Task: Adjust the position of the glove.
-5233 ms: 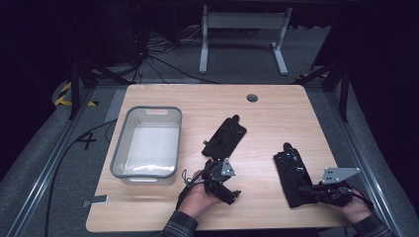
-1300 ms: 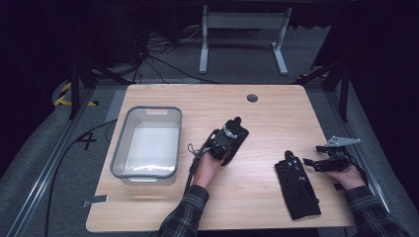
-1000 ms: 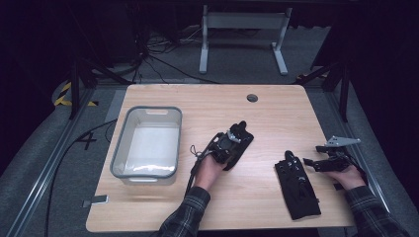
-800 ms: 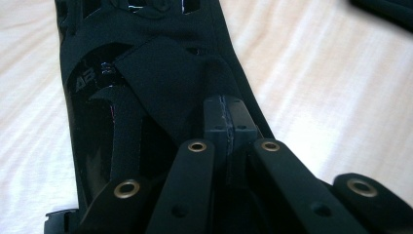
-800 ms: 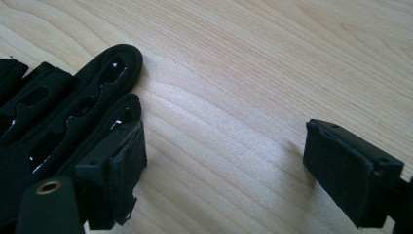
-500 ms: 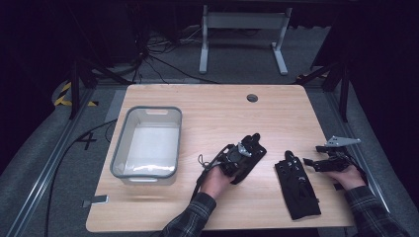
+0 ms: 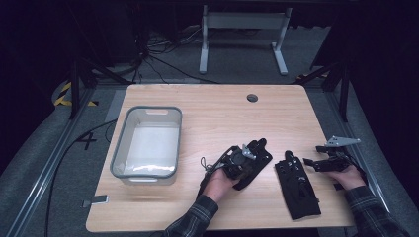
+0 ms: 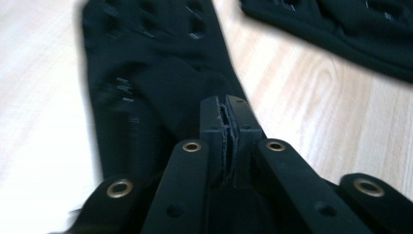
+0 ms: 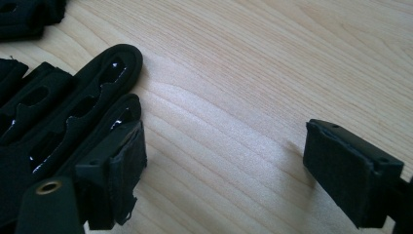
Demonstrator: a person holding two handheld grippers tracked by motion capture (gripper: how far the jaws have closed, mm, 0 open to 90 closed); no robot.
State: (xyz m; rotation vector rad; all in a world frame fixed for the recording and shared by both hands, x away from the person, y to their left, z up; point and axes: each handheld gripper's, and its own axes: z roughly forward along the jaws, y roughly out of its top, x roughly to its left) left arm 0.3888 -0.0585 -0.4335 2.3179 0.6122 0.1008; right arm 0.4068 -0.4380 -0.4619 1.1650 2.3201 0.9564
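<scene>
Left gripper (image 7: 245,157) pressed together, pinching thin fabric of black perforated glove (image 7: 253,165), held just beside second black perforated glove (image 7: 297,187) lying flat on light wooden surface (image 7: 212,108). Right gripper (image 7: 316,163) spread, nothing between jaws, one jaw at fingertip edge of second glove. Clear plastic bin (image 7: 146,143) at left, well apart, nothing in it. Judged: gloves gathered side by side; pairing or binning not yet done.
</scene>
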